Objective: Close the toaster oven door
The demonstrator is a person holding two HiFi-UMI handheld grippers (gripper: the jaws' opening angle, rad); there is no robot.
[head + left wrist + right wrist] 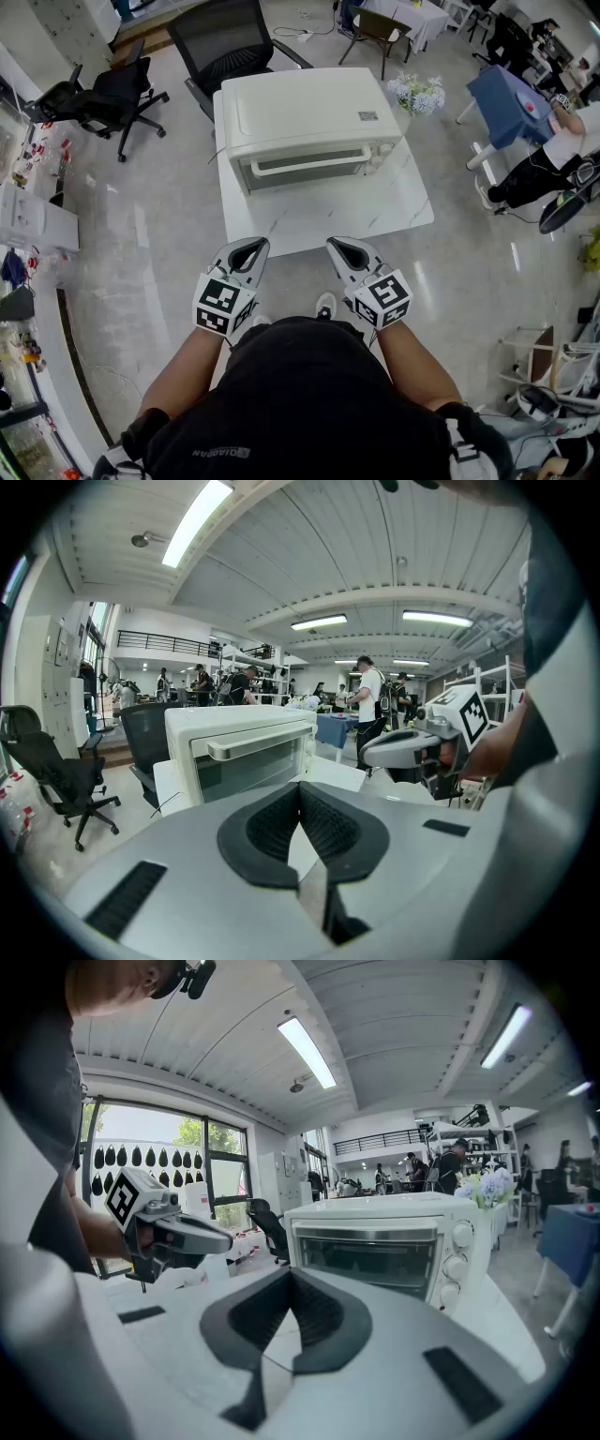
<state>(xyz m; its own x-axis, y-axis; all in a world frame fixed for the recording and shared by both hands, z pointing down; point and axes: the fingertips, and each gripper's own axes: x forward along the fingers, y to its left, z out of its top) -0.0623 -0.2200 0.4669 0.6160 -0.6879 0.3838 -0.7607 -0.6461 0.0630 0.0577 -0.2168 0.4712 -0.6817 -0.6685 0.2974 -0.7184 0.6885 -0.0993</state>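
Writing: a small grey label (367,116) sits on the toaster oven's top, its print too small to read; pale lettering on the person's black shirt (300,403) is upside down and illegible.
Markers: each gripper carries a cube (223,305) printed with black-and-white squares.
Toaster oven (305,127): a cream, boxy metal case at the far half of the tabletop (394,211), front turned toward the person.
Door (370,1251): dark glass in a pale frame, standing upright and flush with the oven's front, a bar handle (305,164) along its upper edge.
Knobs (459,1251): three round ones stacked beside the door.
Tabletop: white, glossy, with faint grey marble veins.
Left gripper (248,251): held at the tabletop's near edge, pointing toward the oven and tipped slightly down, well apart from it; jaws pressed together on nothing.
Right gripper (342,248): beside the left one, same pose; jaws pressed together, empty.
Jaw pads: black, ribbed rubber set in smooth grey shells.
Arms: both forearms bent, close to the torso.
Behind: a black mesh office chair (230,37) and pale flowers (419,92).
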